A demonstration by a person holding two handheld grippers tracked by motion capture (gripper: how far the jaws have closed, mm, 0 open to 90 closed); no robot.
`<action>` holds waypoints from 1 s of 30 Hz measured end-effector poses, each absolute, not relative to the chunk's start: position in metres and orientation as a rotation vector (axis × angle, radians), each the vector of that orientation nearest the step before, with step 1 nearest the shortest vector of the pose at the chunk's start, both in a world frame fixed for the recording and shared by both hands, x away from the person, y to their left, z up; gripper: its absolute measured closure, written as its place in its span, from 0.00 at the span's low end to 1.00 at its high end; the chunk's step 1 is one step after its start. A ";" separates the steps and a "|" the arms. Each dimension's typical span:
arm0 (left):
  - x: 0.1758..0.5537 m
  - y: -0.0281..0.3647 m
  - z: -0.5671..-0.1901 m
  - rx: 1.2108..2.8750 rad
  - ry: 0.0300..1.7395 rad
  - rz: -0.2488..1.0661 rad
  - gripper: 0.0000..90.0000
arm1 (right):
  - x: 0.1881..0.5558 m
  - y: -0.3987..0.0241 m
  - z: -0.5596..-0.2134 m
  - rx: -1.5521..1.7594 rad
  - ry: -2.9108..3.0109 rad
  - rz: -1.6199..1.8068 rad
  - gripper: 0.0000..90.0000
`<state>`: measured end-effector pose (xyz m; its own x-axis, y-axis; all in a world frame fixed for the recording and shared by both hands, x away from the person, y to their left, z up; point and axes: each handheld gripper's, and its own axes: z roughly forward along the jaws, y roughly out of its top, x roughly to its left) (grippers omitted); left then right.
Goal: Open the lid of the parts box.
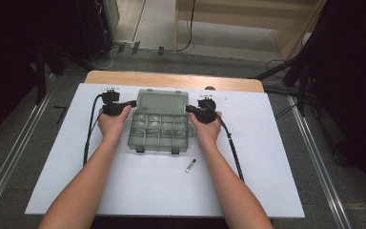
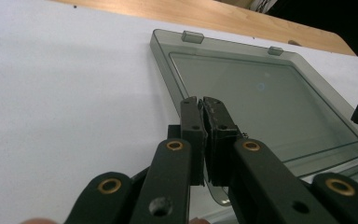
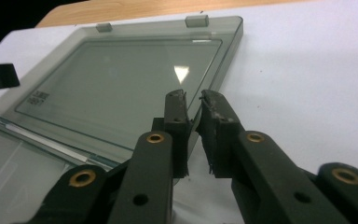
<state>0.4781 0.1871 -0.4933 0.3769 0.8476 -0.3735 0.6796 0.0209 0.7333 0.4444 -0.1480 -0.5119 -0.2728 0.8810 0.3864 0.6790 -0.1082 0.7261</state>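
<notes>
1. The clear plastic box (image 1: 158,132) sits in the middle of the white tabletop (image 1: 267,157), open, with its divided compartments facing up and two latches on the edge nearest the person
2. Its lid (image 1: 162,101) is thrown back and lies flat on the tabletop behind the compartments; in the left claw view the lid (image 2: 265,100) shows as a smoky see-through panel with two small tabs on its far rim
3. The left claw (image 1: 132,103) is at the lid's left edge. In its own view the left claw (image 2: 201,103) is clamped together, with the edge of the lid pinched between the pads
4. The right claw (image 1: 188,108) is at the lid's right edge. In its own view the right claw (image 3: 193,98) stands with a narrow gap between its tips, the lid's (image 3: 121,88) edge lies in that gap, and the pads do not visibly press on it
5. Both hands rest on the tabletop either side of the box, a black cable trailing back from each claw
6. A small glass tube (image 1: 190,165) lies on the tabletop in front of the box, near its right corner and apart from it
7. A wooden strip (image 1: 171,78) shows along the far side of the tabletop
</notes>
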 end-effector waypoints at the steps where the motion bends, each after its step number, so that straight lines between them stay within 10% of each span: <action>1: 0.478 0.187 -0.493 1.707 1.355 0.230 0.95 | 0.443 -0.147 -0.511 1.703 1.933 1.294 0.86; 19: 0.449 0.190 -0.475 1.685 1.183 0.330 0.26 | 0.413 -0.156 -0.486 1.425 1.921 1.380 0.34; 25: 0.435 0.189 -0.470 1.696 1.111 0.330 0.06 | 0.403 -0.164 -0.483 1.410 1.926 1.373 0.01; 30: 0.423 0.191 -0.465 1.681 1.049 0.331 0.00 | 0.391 -0.169 -0.481 1.367 1.961 1.384 0.00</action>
<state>0.4226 0.1914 -0.4646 0.5730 0.7713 -0.2769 0.4731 -0.0354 0.8803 0.3913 -0.1694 -0.4812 -0.4566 0.8632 0.2154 0.4921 0.0433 0.8695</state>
